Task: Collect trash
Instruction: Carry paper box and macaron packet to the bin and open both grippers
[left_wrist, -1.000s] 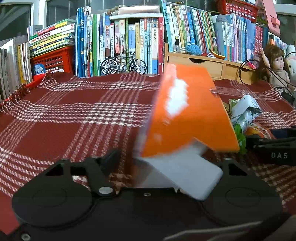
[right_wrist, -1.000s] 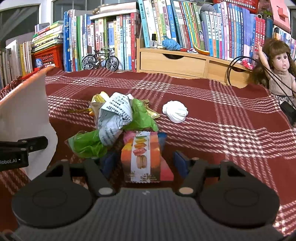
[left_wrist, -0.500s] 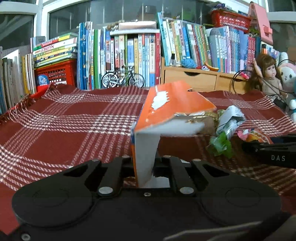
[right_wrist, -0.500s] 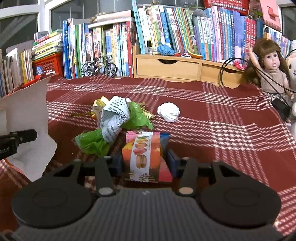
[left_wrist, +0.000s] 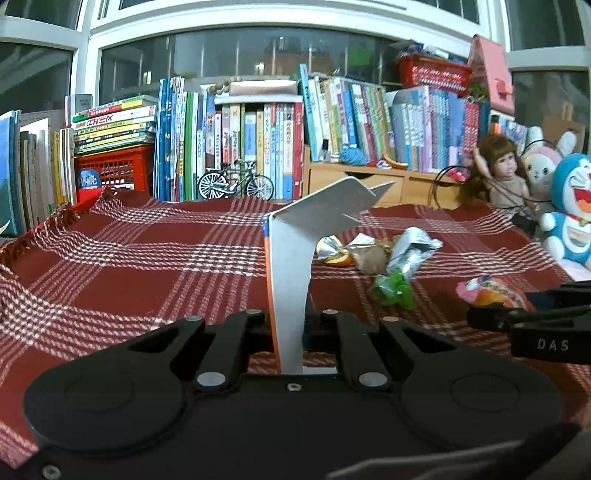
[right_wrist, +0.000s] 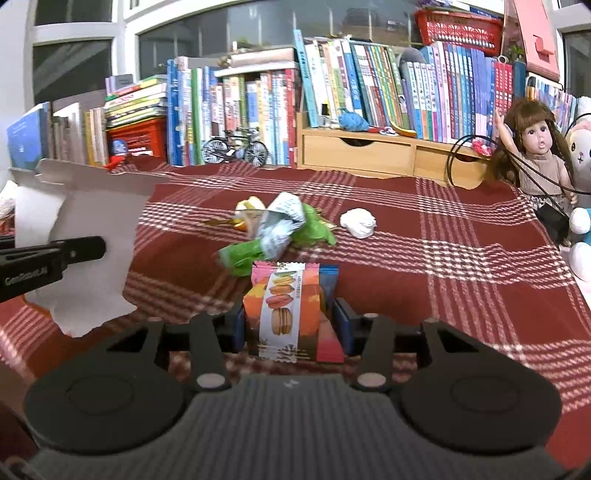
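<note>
My left gripper (left_wrist: 290, 325) is shut on a torn piece of cardboard (left_wrist: 291, 266), grey inside with an orange edge, held upright above the red plaid cloth. The same cardboard (right_wrist: 85, 236) shows at the left of the right wrist view, with the left gripper's finger across it. My right gripper (right_wrist: 291, 321) is shut on a macaron snack wrapper (right_wrist: 291, 310), seen also as the wrapper (left_wrist: 491, 291) at the right of the left wrist view. Ahead lies a pile of crumpled wrappers (right_wrist: 277, 232), green, printed and gold. A white crumpled tissue (right_wrist: 357, 222) sits right of it.
The red plaid cloth (right_wrist: 443, 266) covers the table. Rows of books (right_wrist: 258, 110), a red crate (left_wrist: 114, 170), a model bicycle (right_wrist: 234, 147) and a wooden drawer unit (right_wrist: 369, 153) line the back. A doll (right_wrist: 535, 155) and plush toys (left_wrist: 570, 210) stand at the right.
The left gripper closed on the cardboard and raised it upright, its grey side now facing the camera. Both grippers lifted slightly. The right gripper keeps its hold on the macaron wrapper.
</note>
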